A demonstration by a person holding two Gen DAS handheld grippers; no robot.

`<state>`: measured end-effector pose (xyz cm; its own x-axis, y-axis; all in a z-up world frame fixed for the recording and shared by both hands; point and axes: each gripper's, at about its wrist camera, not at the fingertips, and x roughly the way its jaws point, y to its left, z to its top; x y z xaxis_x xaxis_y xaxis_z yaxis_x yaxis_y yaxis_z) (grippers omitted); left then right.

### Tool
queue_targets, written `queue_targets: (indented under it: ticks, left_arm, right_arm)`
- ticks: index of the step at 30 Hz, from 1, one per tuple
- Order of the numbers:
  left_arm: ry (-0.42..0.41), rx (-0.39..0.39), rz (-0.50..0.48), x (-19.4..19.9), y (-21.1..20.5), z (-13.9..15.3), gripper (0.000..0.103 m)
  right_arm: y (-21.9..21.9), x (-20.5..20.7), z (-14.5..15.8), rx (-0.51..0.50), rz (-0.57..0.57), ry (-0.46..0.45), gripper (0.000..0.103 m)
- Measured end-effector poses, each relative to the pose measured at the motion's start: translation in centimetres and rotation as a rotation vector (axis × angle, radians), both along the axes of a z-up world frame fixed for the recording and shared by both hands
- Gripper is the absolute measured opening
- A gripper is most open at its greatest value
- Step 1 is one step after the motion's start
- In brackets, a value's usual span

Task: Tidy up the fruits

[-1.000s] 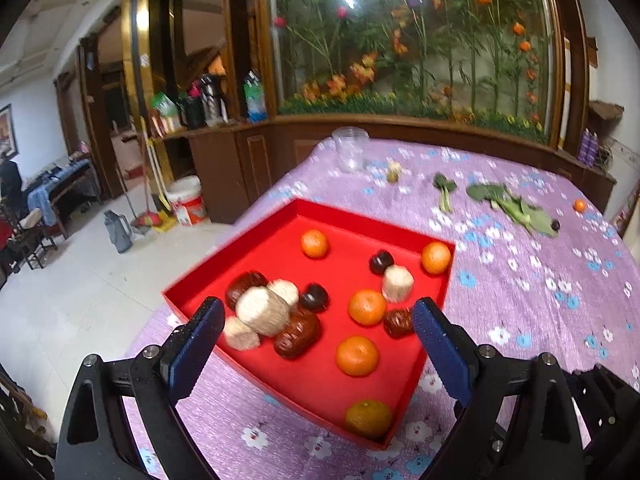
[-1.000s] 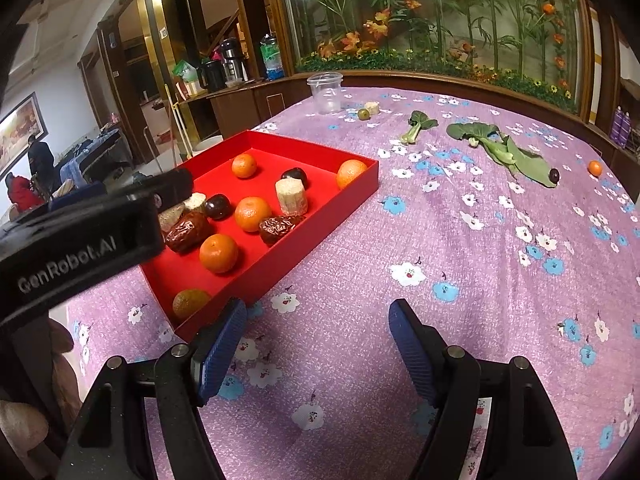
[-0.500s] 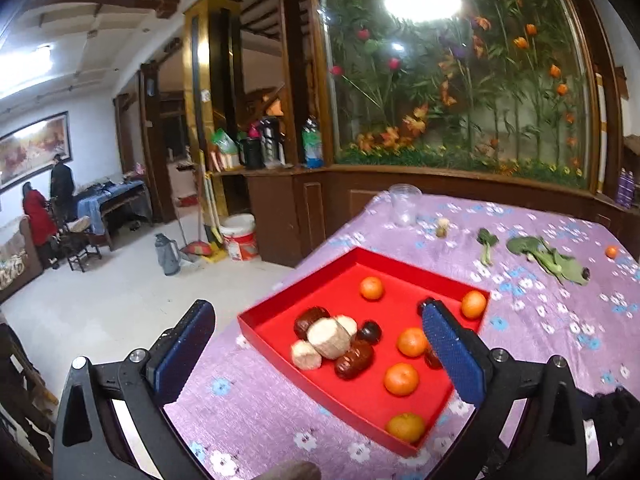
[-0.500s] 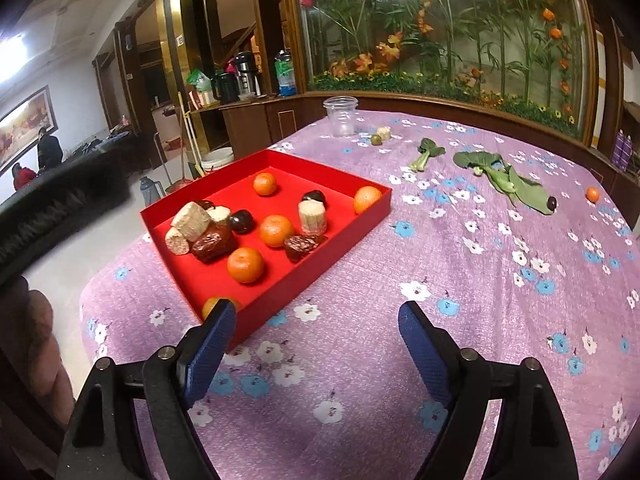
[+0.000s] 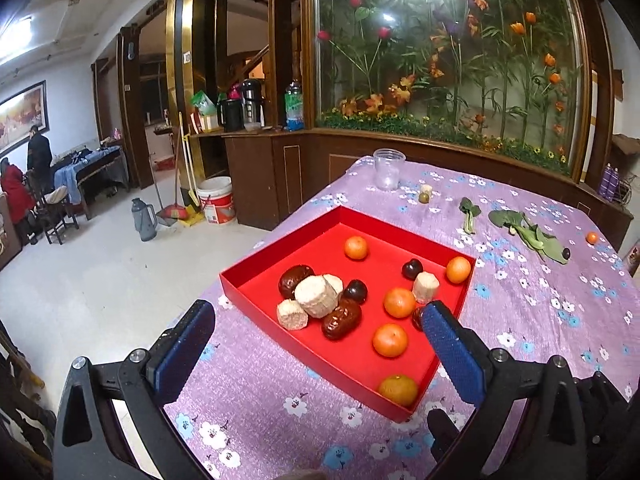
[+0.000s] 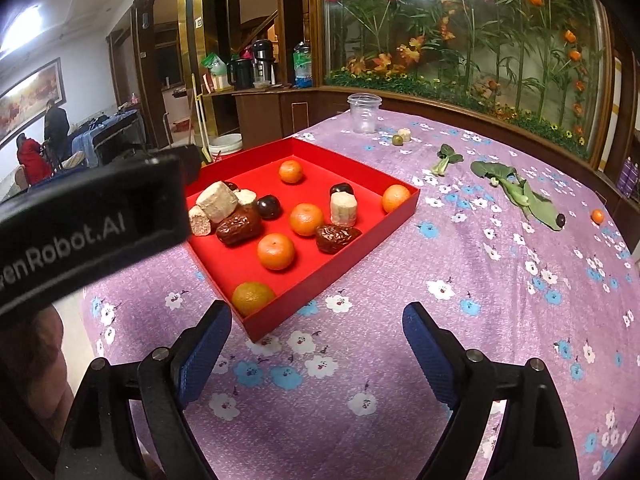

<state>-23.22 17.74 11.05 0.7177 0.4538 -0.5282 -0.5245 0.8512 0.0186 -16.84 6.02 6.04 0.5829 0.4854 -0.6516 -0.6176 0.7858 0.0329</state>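
Both wide open and empty, the left gripper (image 5: 318, 328) hangs over the red tray (image 5: 256, 294), its right finger hiding part of a date beside the oranges (image 5: 390, 340), while the right gripper (image 6: 316, 332) sits just short of the tray's near corner.

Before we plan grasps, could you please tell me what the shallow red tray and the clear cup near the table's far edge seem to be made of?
Shallow red tray: probably matte cardboard, given its thin, straight walls, crisp folded corners and no shine. Clear cup: likely thin transparent plastic; see-through, with a rolled rim.
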Motion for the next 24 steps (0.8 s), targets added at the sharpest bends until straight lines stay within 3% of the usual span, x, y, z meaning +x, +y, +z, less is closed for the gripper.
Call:
queue_targets:
  ticks: [16,24]
  left_arm:
    - [0.034,-0.036,-0.008,0.8,1.1,-0.8,0.103]
    - [0.077,-0.123,-0.052,2.5,2.3,-1.8,0.103]
  right_arm:
    - [1.8,0.8,0.3,-0.029,0.007,-0.02,0.092]
    - [2.0,2.0,-0.3,-0.044,-0.007,0.003,0.092]
